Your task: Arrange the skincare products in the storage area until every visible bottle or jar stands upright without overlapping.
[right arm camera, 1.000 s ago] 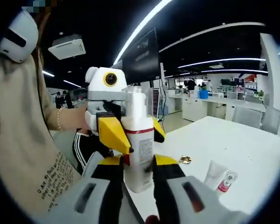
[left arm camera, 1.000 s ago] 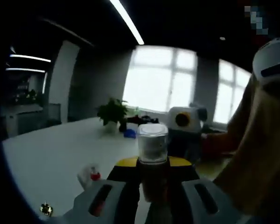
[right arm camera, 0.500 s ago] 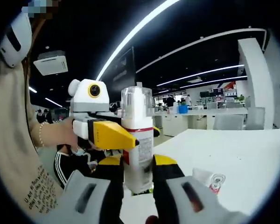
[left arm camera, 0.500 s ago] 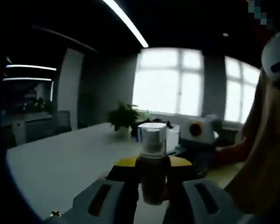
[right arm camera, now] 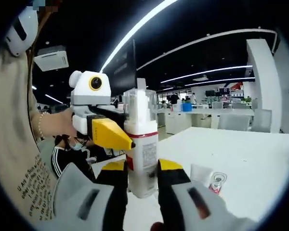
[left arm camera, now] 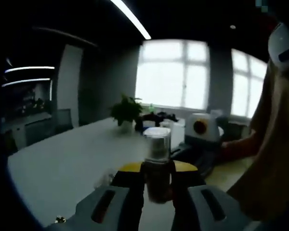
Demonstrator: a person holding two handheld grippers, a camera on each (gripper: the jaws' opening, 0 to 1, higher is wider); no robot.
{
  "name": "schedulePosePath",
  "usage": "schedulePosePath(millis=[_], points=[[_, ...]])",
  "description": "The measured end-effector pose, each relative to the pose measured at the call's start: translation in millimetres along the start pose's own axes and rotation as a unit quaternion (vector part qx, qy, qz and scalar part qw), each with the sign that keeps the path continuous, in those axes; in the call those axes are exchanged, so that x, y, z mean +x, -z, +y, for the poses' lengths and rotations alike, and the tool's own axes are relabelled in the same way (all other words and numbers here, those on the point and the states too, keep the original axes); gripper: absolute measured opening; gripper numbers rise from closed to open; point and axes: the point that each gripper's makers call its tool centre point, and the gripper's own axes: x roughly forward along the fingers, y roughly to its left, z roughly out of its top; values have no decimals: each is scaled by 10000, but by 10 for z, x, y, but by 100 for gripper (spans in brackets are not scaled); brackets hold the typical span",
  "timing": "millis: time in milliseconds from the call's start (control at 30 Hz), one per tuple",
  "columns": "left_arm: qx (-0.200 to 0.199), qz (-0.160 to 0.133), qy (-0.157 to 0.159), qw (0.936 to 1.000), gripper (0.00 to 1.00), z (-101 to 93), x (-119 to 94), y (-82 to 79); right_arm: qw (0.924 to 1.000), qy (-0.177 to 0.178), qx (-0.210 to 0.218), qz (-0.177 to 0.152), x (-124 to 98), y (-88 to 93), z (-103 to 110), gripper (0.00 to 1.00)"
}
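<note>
White plastic with a red band, the pump bottle stands upright between the right gripper's jaws, which are closed on its lower body, held in the air above the worktop. It looks light and stiff, with a smooth label that could slip; the clear cap on top makes it top-heavy, so a hold low on the body, as here, seems sound, though it may tip on landing if set down askew.

In the left gripper view, the left gripper has its jaws closed on a small bottle with a clear, pale cap, also upright and lifted off the worktop. Its dim, dark body may be glass, which I cannot confirm; if so, it would be heavier for its size and should be set down gently. The jaws grip the body below the cap, which is the safer place, since a cap could pull loose.

A tube with a red and white cap lies flat on the worktop, to the right of the pump bottle, well apart from both grippers. It looks soft and squeezable, so I judge it best taken near its stiff cap end and stood on that cap.

The left gripper also shows in the right gripper view, just behind the pump bottle.
</note>
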Motion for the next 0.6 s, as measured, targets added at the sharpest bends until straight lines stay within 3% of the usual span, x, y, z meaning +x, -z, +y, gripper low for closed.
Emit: schedulePosePath(millis=[600], points=[[-185,601,-410,9972,19,200,348,625,9967,255,-146,755,115,702,-327,23]])
